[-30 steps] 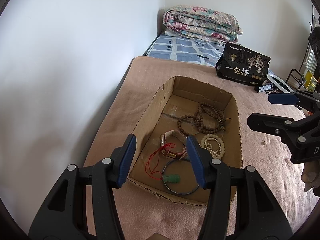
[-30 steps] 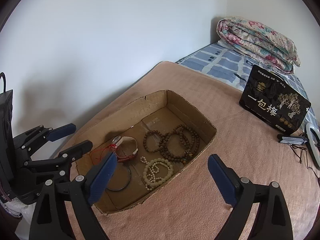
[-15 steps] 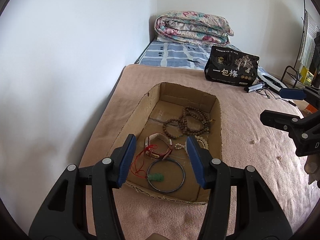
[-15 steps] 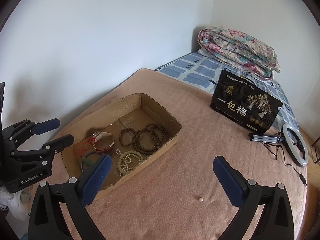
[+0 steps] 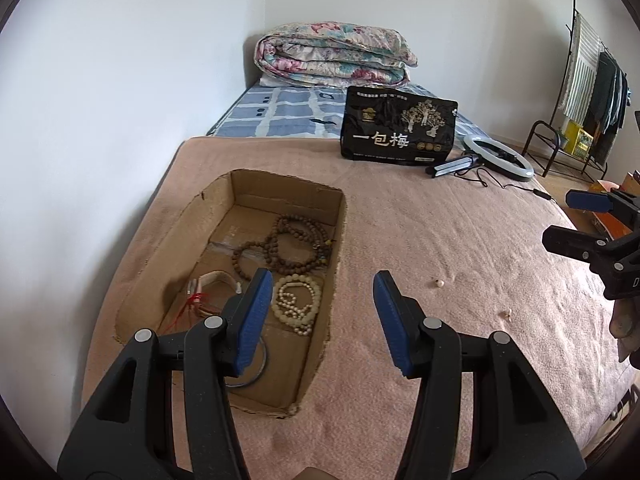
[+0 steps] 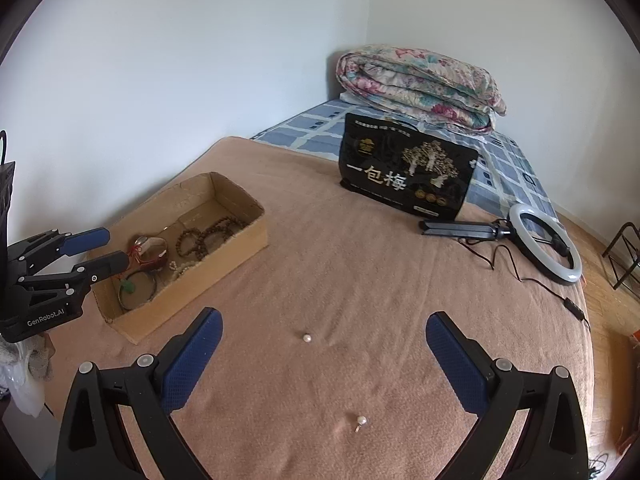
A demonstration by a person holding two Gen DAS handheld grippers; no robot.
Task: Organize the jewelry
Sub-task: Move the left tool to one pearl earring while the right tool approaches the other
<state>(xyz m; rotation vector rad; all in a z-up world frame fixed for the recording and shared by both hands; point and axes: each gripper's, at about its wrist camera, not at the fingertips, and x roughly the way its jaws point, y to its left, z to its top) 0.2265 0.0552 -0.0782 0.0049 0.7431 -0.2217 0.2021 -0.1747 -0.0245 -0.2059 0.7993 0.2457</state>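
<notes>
Blanket [image 6: 360,264]: stud earring [image 6: 361,422], post toward camera

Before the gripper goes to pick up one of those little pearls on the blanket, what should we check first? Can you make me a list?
1. Right gripper open and holding nothing: ok.
2. Left gripper open and holding nothing: ok.
3. Two pearl earrings lying loose on the pink blanket, nearer one and farther one: ok, both in plain sight.
4. Nothing lying between the right gripper and the earrings: ok.
5. Cardboard box open on top, with room beside the bead bracelets: ok.
6. Whether the nearer earring's post points up or lies flat: cannot tell.
</notes>
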